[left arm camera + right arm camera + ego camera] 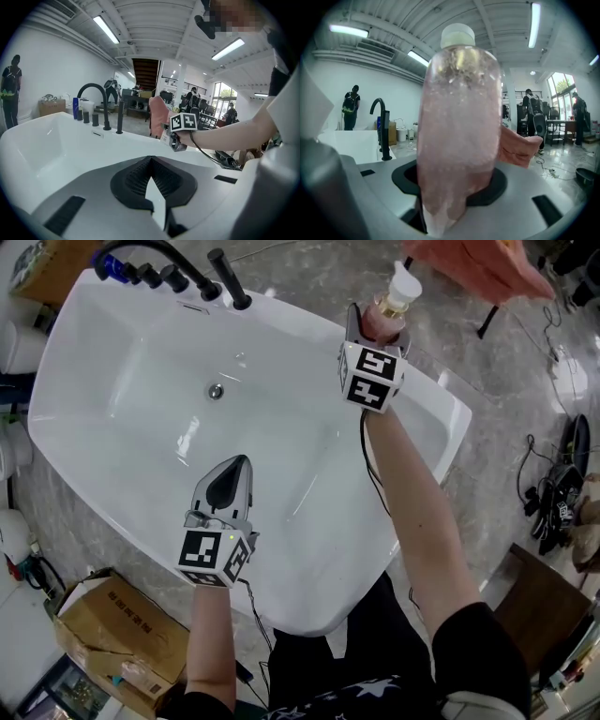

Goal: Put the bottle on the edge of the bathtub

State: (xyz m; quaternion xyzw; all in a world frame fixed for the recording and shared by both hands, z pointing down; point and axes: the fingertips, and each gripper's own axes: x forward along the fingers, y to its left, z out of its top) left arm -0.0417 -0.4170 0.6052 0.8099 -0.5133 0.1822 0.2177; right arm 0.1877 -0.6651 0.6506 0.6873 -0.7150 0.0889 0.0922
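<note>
Item: pink bottle (459,131), white cap, upright. Clamped in R gripper (373,326), jaws wide around it, at far-right rim of bathtub (448,404); contact w/ rim unclear.
L gripper (234,470): jaws together, empty.
Risk: narrow rim, so an off-centre release would prob. tip it.

White bathtub (66,352) stands on grey marbled floor (497,456). Tub basin bare apart from 1 round drain (216,391) in its bottom. Black faucet set (178,276) with curved spout mounted on rim at far-left end, a blue item just beside it, cannot tell what. On floor: 1 open cardboard box (117,634) near tub's near-left end, 1 more box (47,268) at far left, tangled black cables (548,502) well right of tub.
</note>
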